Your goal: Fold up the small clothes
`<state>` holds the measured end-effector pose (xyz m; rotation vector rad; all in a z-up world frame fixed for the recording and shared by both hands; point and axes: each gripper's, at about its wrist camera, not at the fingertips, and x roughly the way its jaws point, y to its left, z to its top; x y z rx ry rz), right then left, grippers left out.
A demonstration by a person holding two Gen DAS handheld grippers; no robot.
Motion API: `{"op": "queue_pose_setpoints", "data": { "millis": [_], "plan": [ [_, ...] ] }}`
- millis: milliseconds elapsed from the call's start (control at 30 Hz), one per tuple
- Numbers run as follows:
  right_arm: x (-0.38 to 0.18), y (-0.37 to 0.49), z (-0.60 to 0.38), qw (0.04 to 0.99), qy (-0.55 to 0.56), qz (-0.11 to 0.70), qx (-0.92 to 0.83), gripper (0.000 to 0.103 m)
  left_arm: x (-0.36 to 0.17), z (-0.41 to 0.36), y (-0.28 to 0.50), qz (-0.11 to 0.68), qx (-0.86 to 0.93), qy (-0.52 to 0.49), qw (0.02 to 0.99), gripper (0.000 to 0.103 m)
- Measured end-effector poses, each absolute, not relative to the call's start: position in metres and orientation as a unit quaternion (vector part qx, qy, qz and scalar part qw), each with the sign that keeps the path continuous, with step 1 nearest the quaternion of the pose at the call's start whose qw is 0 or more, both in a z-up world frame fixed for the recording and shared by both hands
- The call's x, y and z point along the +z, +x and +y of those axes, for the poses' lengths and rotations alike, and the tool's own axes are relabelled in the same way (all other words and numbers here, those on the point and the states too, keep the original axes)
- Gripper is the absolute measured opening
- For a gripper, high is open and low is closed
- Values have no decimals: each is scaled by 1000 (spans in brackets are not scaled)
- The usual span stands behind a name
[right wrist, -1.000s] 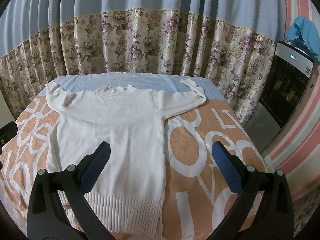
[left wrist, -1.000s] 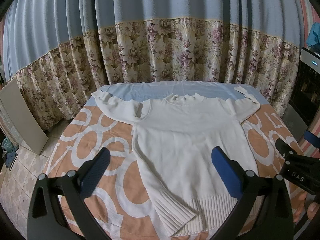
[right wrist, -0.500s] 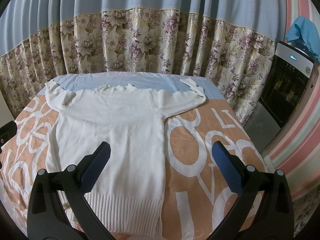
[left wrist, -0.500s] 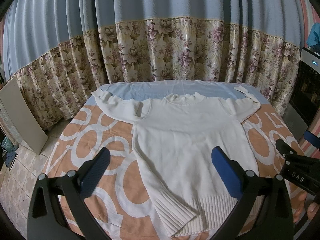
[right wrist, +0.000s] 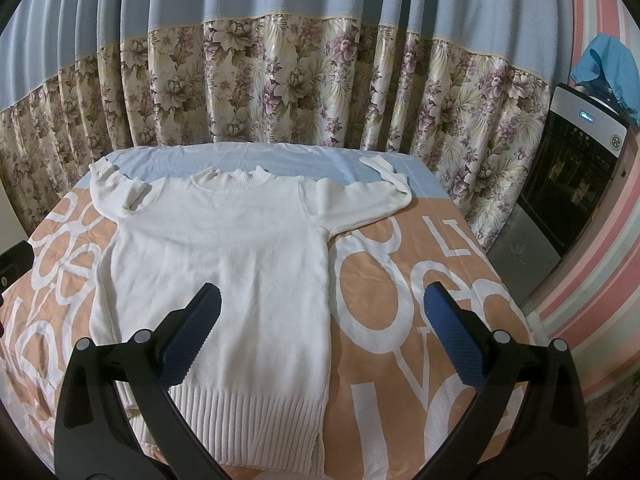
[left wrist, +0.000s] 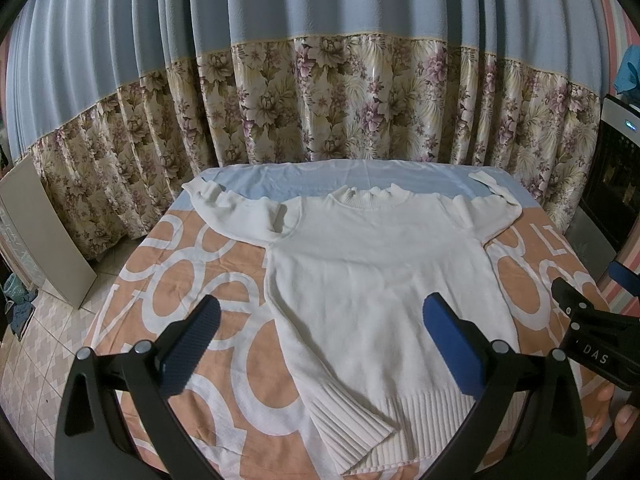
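A white knit sweater (left wrist: 376,276) lies flat, front up, on the table, neck toward the curtain, both sleeves spread near the far corners; it also shows in the right wrist view (right wrist: 224,264). Its near left hem corner (left wrist: 348,432) is turned over. My left gripper (left wrist: 320,344) is open and empty above the sweater's lower left part. My right gripper (right wrist: 320,336) is open and empty above the sweater's lower right edge. The right gripper's body (left wrist: 592,332) shows at the right of the left wrist view.
The table carries an orange and white patterned cloth (right wrist: 404,300) with a blue band (left wrist: 304,180) at the far end. A floral curtain (right wrist: 280,88) hangs behind. A black appliance (right wrist: 572,180) stands at the right, a board (left wrist: 44,232) leans at the left.
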<state>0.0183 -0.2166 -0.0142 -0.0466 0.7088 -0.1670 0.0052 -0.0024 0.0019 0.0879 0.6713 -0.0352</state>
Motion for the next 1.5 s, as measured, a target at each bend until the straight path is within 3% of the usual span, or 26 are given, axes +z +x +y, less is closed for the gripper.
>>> {"op": "queue_pose_setpoints", "data": {
  "millis": [633, 1000, 1500],
  "plan": [
    [-13, 45, -218, 931, -27, 357, -72, 100, -7, 0, 43, 340, -5, 47, 939, 101],
    [-10, 122, -249, 935, -56, 349, -37, 100, -14, -32, 153, 346, -15, 57, 936, 101],
    [-44, 272, -336, 944, -100, 314, 21, 100, -62, -108, 302, 377, -65, 76, 921, 101]
  ]
}}
